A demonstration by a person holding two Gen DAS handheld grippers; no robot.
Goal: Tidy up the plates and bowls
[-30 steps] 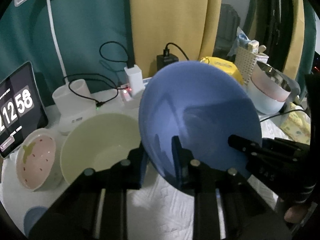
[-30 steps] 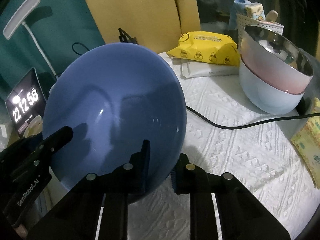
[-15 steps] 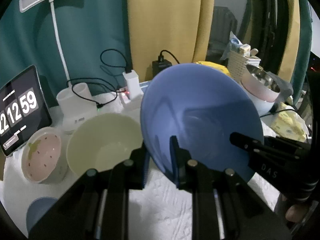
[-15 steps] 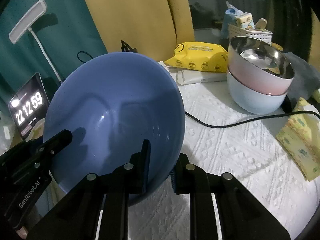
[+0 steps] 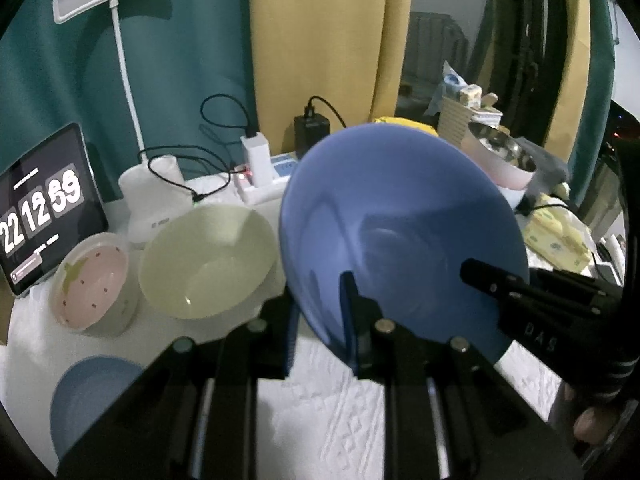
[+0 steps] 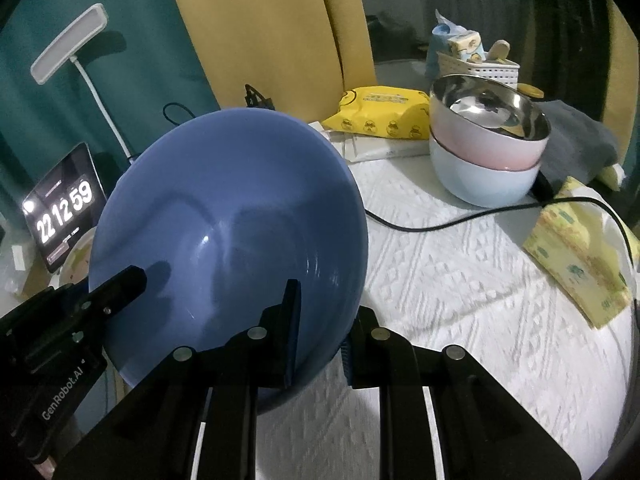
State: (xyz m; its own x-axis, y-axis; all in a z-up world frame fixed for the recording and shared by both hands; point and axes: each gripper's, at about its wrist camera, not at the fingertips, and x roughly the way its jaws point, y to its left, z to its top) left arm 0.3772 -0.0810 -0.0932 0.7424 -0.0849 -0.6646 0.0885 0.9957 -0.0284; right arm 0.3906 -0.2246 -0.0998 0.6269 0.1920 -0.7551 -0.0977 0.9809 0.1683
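Both grippers pinch one blue bowl (image 5: 400, 224)
White textured cloth (image 6: 460, 280); teal and yellow curtains (image 5: 320, 40) at 12 o'clock

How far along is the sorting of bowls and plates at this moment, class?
Done: a pink bowl sits nested in a white bowl. In hand: both the left tongs and right tongs grip the rim of a blue bowl, held tilted above the cloth. Left: the cream bowl, strawberry bowl and small blue dish stand separately.
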